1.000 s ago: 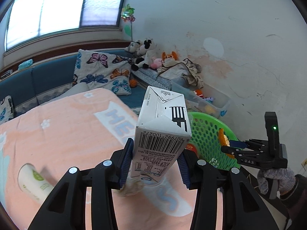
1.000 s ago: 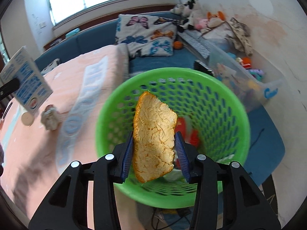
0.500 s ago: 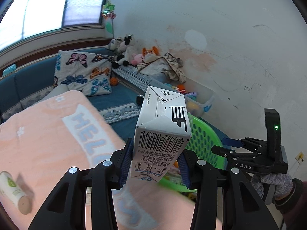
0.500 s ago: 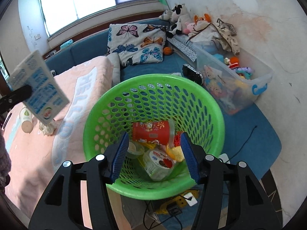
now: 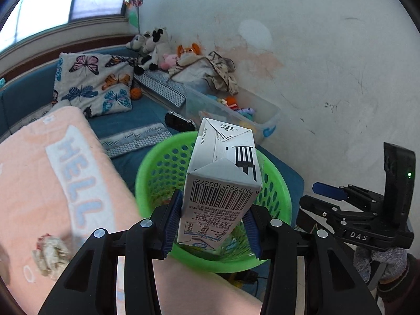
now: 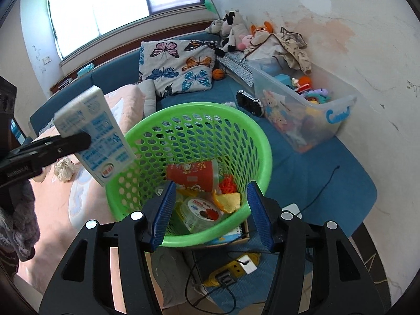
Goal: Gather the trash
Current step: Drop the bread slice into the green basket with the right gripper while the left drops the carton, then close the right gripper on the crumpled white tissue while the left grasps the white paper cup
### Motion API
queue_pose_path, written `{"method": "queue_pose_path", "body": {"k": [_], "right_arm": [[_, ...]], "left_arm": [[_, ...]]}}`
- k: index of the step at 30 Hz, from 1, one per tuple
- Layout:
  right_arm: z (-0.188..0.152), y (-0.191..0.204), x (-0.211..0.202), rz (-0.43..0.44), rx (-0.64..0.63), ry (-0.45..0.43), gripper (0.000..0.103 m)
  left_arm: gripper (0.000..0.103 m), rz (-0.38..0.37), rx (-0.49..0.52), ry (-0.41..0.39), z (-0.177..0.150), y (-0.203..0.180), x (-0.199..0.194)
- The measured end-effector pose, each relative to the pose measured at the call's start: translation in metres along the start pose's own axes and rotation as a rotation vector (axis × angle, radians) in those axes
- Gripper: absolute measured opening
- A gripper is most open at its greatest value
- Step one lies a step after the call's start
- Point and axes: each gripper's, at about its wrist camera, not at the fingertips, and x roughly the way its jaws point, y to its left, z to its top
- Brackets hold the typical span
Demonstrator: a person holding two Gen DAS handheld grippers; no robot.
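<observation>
My left gripper (image 5: pixel 212 223) is shut on a white milk carton (image 5: pixel 223 181) with a barcode, held over the near rim of the green mesh basket (image 5: pixel 149 165). From the right wrist view the same carton (image 6: pixel 94 134) hangs at the basket's left rim. My right gripper (image 6: pixel 211 212) is open and empty above the green basket (image 6: pixel 262 141). Inside lie an orange peel (image 6: pixel 229 200), a red cup (image 6: pixel 193 174) and a clear lidded tub (image 6: pixel 200 211). A crumpled tissue (image 5: pixel 51 254) rests on the pink blanket (image 5: pixel 39 173).
A clear toy bin (image 6: pixel 302 105) stands by the stained wall. A butterfly pillow (image 6: pixel 178 65) and stuffed toys (image 6: pixel 233 34) lie on the blue couch. A yellow power strip (image 6: pixel 233 270) with cables sits on the floor below the basket.
The right gripper opened and the orange peel dropped into the basket. The left gripper carried the carton sideways from above the blanket to above the basket.
</observation>
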Motion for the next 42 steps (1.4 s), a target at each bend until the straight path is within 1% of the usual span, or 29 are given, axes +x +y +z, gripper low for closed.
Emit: {"method": "queue_pose_path", "body": {"k": [5, 7, 8, 9, 13, 19, 23, 24, 26, 30, 35, 38, 42], "right_arm": [[-0.003, -0.003, -0.004, 0.000, 0.006, -0.001, 0.057], [-0.004, -0.003, -0.005, 0.000, 0.007, -0.002, 0.057], [-0.003, -0.004, -0.005, 0.001, 0.007, -0.001, 0.057], [-0.004, -0.003, -0.005, 0.002, 0.006, -0.001, 0.057], [-0.005, 0.001, -0.007, 0.011, 0.004, -0.002, 0.057], [-0.006, 0.019, -0.010, 0.043, -0.019, -0.006, 0.057], [-0.004, 0.039, -0.008, 0.070, -0.048, -0.008, 0.059], [-0.004, 0.044, -0.007, 0.076, -0.055, -0.008, 0.060], [-0.002, 0.055, -0.005, 0.093, -0.070, -0.009, 0.062], [0.001, 0.080, 0.000, 0.126, -0.102, -0.007, 0.064], [0.004, 0.115, 0.007, 0.170, -0.150, 0.001, 0.066], [0.006, 0.137, 0.013, 0.196, -0.177, 0.006, 0.066], [0.006, 0.166, 0.021, 0.236, -0.210, 0.018, 0.067]], "left_arm": [[0.044, -0.002, 0.002, 0.029, -0.005, -0.010, 0.011], [0.047, -0.001, 0.003, 0.032, -0.006, -0.011, 0.012], [0.051, -0.002, 0.002, 0.031, -0.006, -0.012, 0.012], [0.055, -0.006, 0.001, 0.027, -0.006, -0.012, 0.010], [0.055, -0.007, 0.006, 0.009, -0.007, -0.013, 0.000], [0.055, 0.034, -0.011, -0.017, -0.013, -0.001, -0.028], [0.055, 0.092, -0.020, -0.032, -0.021, 0.014, -0.052], [0.055, 0.118, -0.023, -0.033, -0.024, 0.020, -0.060], [0.055, 0.139, -0.043, -0.035, -0.029, 0.031, -0.070], [0.055, 0.214, -0.080, -0.046, -0.041, 0.057, -0.095], [0.055, 0.323, -0.148, -0.049, -0.053, 0.094, -0.121], [0.055, 0.394, -0.206, -0.037, -0.061, 0.123, -0.137], [0.056, 0.454, -0.280, -0.028, -0.068, 0.154, -0.154]]}}
